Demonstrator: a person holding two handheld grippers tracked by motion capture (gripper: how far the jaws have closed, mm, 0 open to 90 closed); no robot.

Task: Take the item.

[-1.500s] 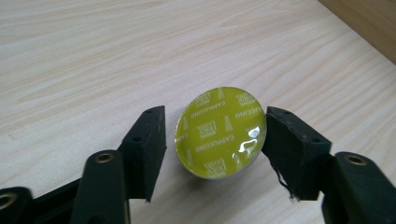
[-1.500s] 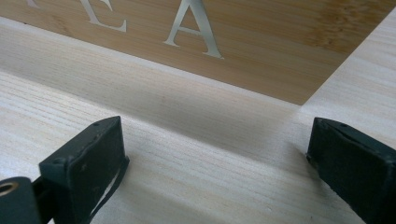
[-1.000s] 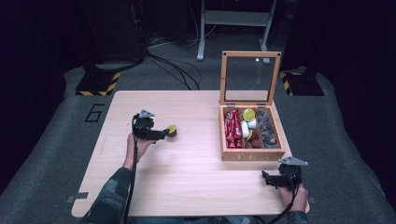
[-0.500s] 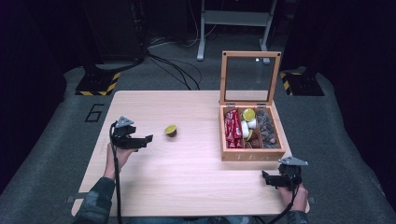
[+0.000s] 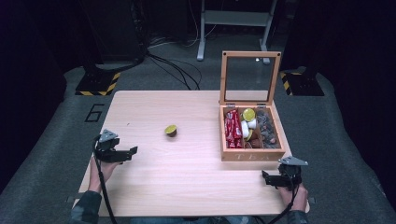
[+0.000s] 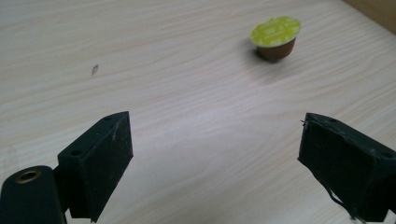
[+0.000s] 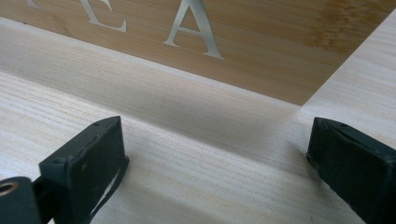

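Over at the left edge of the tabletop, the left gripper is held just above the wood, its cable trailing down past the person's sleeve. Its fingers stand wide apart with nothing between them, only bare light woodgrain.

Ahead of it and to the right, well clear of the gripper, a coffee capsule sits by itself on the tabletop: brown body, yellow-green foil lid, tipped a little so the lid faces partly toward the person. From the left gripper view it sits beyond the right-hand finger, with a small dark fleck in the wood off to the far left.

Further right is a wooden tea box with its glass-paned lid standing upright at the back. The left compartment holds red packets; the middle one has a yellow-lidded capsule and a few white ones; the right one holds darker items I cannot make out. "TEA" is lettered on the front wall.

At the near right corner, the right gripper rests low just in front of that box, a grey plate on top, a hand behind it. Its fingers are also spread wide and empty, pointing at the lettered front.
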